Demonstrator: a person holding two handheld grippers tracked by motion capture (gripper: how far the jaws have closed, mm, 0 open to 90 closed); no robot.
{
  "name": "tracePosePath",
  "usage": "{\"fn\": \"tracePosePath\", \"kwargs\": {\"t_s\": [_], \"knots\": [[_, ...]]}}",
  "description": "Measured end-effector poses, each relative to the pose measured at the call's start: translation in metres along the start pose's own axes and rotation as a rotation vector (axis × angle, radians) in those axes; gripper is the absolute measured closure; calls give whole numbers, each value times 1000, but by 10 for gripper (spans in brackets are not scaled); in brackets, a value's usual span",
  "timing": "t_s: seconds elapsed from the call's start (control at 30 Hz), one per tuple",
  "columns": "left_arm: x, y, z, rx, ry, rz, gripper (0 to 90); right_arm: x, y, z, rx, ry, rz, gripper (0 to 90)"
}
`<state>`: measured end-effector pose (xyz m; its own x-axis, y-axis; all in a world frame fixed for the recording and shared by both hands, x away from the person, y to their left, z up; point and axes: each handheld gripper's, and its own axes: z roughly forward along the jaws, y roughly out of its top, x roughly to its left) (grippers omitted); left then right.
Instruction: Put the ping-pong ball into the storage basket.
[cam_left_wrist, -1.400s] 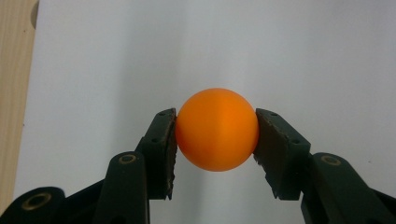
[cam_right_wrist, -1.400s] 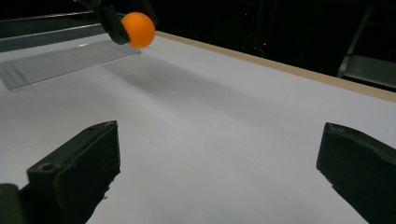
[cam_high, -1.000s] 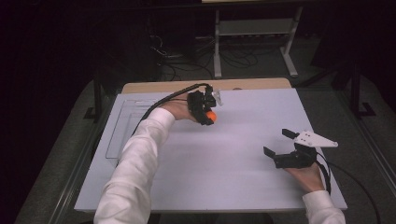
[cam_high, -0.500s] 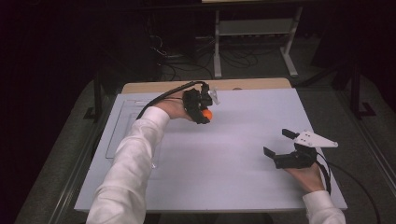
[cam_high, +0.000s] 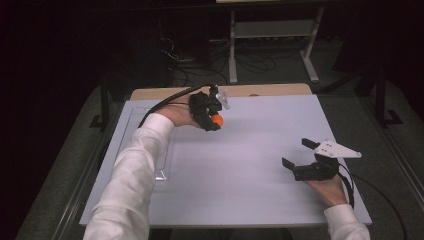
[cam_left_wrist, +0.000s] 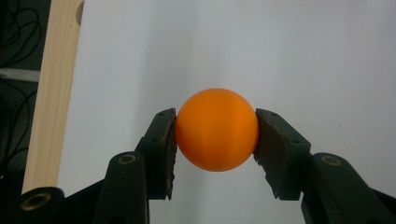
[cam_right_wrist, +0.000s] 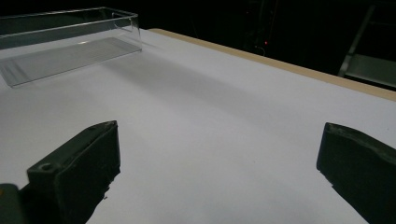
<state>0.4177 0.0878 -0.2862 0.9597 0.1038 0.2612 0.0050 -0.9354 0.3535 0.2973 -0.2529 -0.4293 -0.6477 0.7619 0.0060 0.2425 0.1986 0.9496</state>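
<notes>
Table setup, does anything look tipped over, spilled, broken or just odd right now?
Nothing stands out. The orange ball sits cleanly clamped in the left gripper, intact. The clear tray lies flat and upright on the white table. The right gripper is open.

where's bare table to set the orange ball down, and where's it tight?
Free: the broad white tabletop between the left claw, which grips the small orange ball, and the open right claw near the right front. Also the far right stretch. Tight: the left edge, where the clear plastic tray lies by the white sleeve.
</notes>
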Motion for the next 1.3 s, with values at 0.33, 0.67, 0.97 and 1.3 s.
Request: {"fn": "tracePosePath", "kwargs": {"t_s": [0.33,0.67,0.97,1.3], "knots": [[0,-10,-18,-7,16,-21,508,0,0,0,2,-1,-1,0],[-2,-18,-36,-14,37,-33,508,0,0,0,4,-1,4,0],[-4,-29,-50,-1,49,-44,508,0,0,0,5,-1,3,0],[-5,-40,-61,12,60,-61,508,0,0,0,7,-2,3,0]]}}
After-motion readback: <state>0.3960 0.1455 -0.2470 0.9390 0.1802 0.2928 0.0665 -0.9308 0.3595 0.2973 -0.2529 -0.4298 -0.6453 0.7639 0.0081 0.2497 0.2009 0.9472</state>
